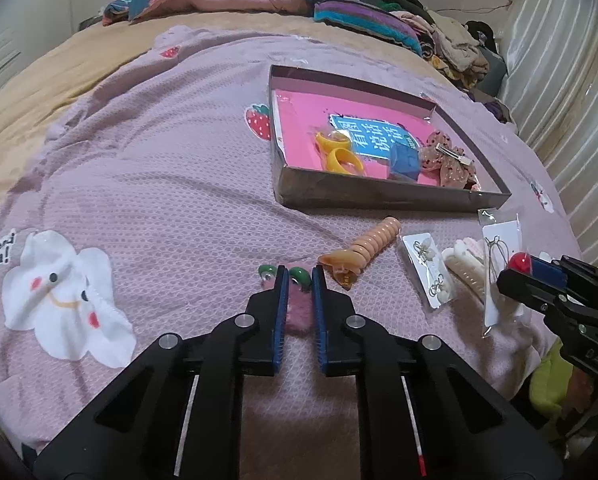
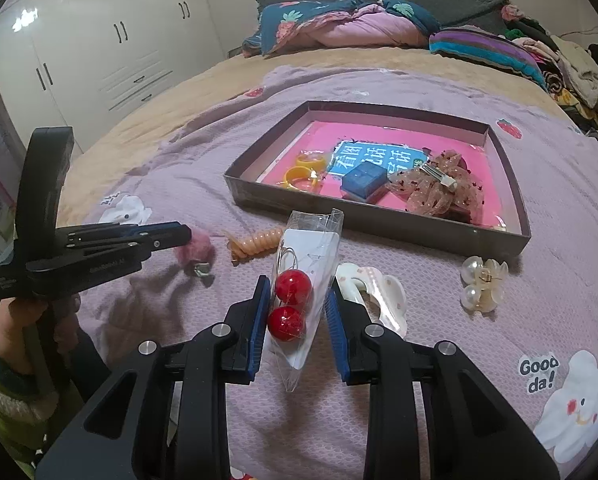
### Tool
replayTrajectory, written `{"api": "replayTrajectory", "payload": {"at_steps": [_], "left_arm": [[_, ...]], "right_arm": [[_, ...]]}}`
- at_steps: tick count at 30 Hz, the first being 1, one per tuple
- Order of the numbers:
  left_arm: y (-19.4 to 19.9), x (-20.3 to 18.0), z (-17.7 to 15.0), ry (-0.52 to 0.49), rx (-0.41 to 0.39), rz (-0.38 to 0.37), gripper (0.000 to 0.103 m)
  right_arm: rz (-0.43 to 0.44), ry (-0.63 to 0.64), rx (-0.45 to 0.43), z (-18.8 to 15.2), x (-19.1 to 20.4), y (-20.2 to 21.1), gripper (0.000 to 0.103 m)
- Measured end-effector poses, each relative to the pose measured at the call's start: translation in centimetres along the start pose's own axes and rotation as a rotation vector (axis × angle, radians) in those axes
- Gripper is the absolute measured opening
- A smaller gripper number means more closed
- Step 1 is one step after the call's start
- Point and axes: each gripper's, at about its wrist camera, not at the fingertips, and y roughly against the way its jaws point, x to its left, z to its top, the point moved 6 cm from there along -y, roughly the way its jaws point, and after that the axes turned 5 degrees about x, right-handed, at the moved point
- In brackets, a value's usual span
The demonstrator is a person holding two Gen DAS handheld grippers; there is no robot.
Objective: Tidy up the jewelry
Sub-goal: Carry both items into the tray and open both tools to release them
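My left gripper (image 1: 299,276) is shut on a pink fluffy pom-pom clip (image 1: 299,314) with green parts, held just over the purple bedspread. The right wrist view shows that gripper (image 2: 185,236) at the left, the pom-pom clip (image 2: 193,252) hanging at its tips. My right gripper (image 2: 298,283) is shut on a clear packet of red ball earrings (image 2: 293,286), lifted off the bed. In the left wrist view the right gripper (image 1: 539,274) is at the right edge. A shallow dark tray (image 1: 379,196) (image 2: 379,220) beyond holds yellow rings (image 2: 301,176), a blue box (image 2: 363,180) and a dotted bow clip (image 2: 439,192).
On the bedspread before the tray lie a peach spiral hair tie (image 1: 373,246), an amber claw clip (image 1: 339,268), a carded earring packet (image 1: 429,270), a white claw clip (image 2: 375,292) and a pearl clip (image 2: 483,284). Piled bedding and clothes fill the far end.
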Motion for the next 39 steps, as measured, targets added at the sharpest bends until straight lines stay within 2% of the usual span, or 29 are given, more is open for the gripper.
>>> {"api": "replayTrajectory", "payload": {"at_steps": [7, 13, 25, 39], "left_arm": [[0.4, 0.9, -0.7, 0.026, 0.004, 0.009, 0.004], [1.8, 1.1, 0.1, 0.034, -0.022, 0.009, 0.003], [4.1, -0.9, 4.1, -0.007, -0.082, 0.005, 0.003], [1.9, -4.7, 9.2, -0.054, -0.09, -0.043, 0.003]], "right_arm": [[0.006, -0.006, -0.011, 0.1, -0.2, 0.4, 0.027], [0.014, -0.016, -0.023, 0.3, -0.4, 0.9, 0.027], [0.028, -0.077, -0.076, 1.9, -2.9, 2.7, 0.027], [-0.033, -0.195, -0.149, 3.4, -9.4, 5.2, 0.027]]}}
